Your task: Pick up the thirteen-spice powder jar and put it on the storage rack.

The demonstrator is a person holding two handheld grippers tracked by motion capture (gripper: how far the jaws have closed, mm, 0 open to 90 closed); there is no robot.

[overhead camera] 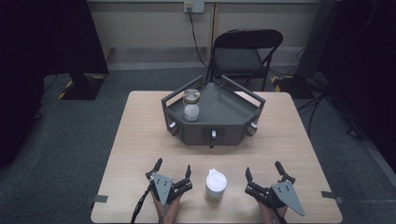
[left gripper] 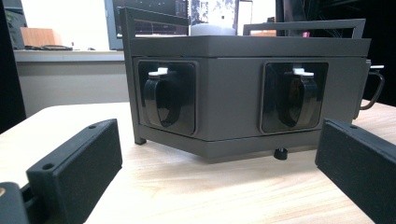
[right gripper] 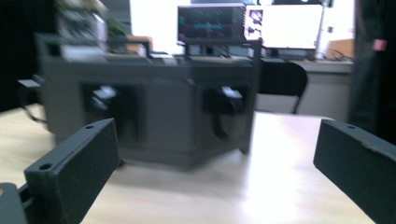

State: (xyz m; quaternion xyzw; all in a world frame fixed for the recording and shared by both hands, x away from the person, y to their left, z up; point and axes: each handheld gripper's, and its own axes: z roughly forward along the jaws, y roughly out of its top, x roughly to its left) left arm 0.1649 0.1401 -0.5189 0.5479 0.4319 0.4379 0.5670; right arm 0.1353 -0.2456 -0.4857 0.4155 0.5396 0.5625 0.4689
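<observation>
Pale wood table point(overhead camera: 140, 140), square, on grey carpet; we hold one gripper in each hand at its near edge.

Left gripper point(overhead camera: 173, 169): jaws spread wide, holding nothing, tips pointing away from us toward the tray. In the left gripper view the two black pads point(left gripper: 79, 168) stand far apart over bare wood, with nothing between them.

Right gripper point(overhead camera: 264, 170): jaws likewise wide apart and empty, resting low near the table edge, grey plate on top. In the right gripper view the pads point(right gripper: 74, 172) frame the tray, which is blurred.

White cup point(overhead camera: 215, 185): upright on the table between our two grippers, just beside each, touching neither that we can tell.

Dark grey tray point(overhead camera: 229, 107): angular, with rail handles, standing at the middle of the table, well apart from the cup and grippers. Its front faces carry recessed sockets with small white-topped levers point(left gripper: 159, 72), seen closely in the left gripper view.

Jar point(overhead camera: 191, 105): white body, brownish lid, upright on the left part of the tray top.

Folding chair point(overhead camera: 247, 51): black, beyond the far edge of the table.

Monitors point(right gripper: 212, 23): lit, in the background of the right gripper view
</observation>
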